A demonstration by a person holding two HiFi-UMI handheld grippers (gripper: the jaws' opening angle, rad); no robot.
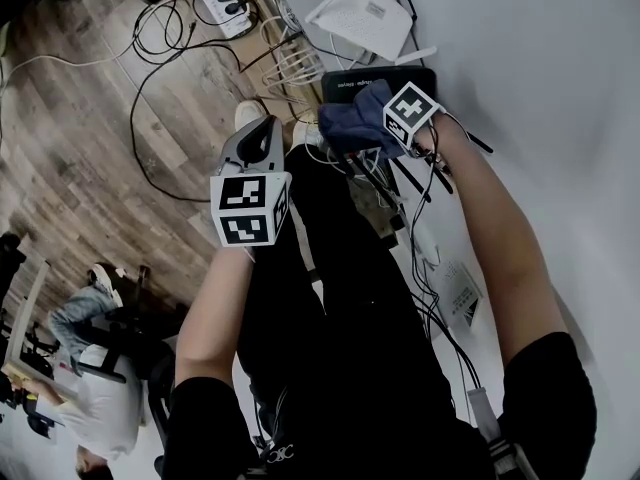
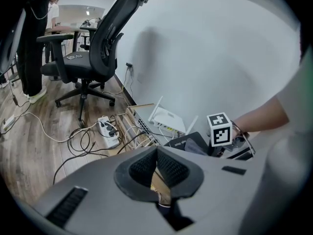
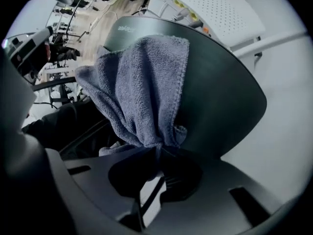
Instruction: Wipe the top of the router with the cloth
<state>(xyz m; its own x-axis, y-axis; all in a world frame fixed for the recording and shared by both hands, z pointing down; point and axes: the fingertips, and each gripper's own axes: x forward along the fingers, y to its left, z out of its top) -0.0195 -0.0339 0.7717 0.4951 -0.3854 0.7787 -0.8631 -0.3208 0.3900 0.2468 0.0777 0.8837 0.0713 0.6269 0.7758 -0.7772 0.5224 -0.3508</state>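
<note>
Cloth (image 3: 142, 92): soft, light, blue-grey terry fabric. The right tongs (image 3: 157, 150) are closed on a bunched corner of it. The rest fans out directly ahead of the tips and drapes over the left part of the black router (image 3: 220, 97) top.

Router: rigid, smooth, dark shell, lying just beyond the right tongs on the white surface (image 3: 288, 131). It is probably light enough to slide under a hard push, so moderate downward pressure is advised.

The cloth will fold and trail rather than push, so drawn strokes should keep it flat. The hold at the gathered corner is adequate. Whether the fabric is pressed onto the shell or merely resting on it cannot be confirmed. Uncovered shell lies to the right of the tips.

Left tongs (image 2: 157, 155): pads together, nothing between them, held well back from the router.
</note>
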